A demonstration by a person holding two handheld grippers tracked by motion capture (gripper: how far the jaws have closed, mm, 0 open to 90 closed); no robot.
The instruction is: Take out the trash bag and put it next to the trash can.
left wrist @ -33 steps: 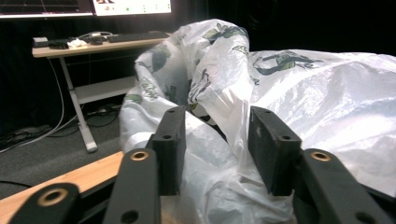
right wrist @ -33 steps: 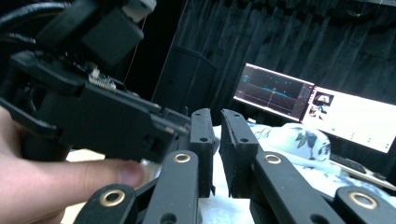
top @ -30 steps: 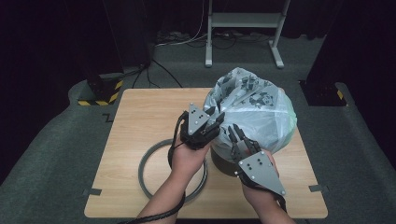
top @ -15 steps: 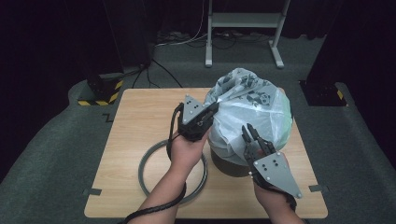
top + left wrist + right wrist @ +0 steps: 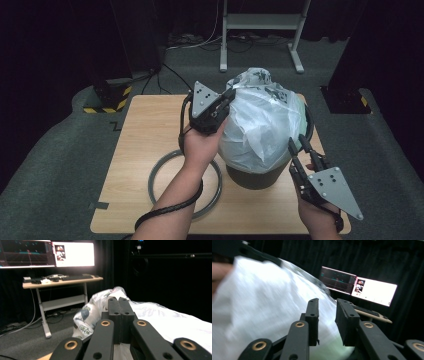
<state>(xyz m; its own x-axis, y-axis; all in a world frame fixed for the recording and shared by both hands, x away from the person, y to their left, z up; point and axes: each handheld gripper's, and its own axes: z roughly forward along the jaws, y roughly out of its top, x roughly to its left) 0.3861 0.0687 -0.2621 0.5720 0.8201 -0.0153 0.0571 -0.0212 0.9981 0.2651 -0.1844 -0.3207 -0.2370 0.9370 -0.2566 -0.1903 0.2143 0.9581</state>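
Note:
A white printed plastic bag bulges over a dark round bin on the wooden table. My left gripper is at the bag's upper left edge, shut on a pinch of the bag film. In the left gripper view the bag spreads out behind the left gripper, whose jaws press together. My right gripper stands beside the bag's lower right flank. Its jaws have just been opening and nothing is between them. In the right gripper view the blurred bag lies left of the right gripper.
A grey ring lies flat on the table left of the bin, under my left forearm. A white stand and cables sit on the floor behind. A desk with lit monitors is farther off. A yellow-black striped block rests off the table's left corner.
My left gripper has risen with the bag's edge in it and the bag has swollen higher. My right gripper has slid right, away from the bag's front, and its jaws have parted.

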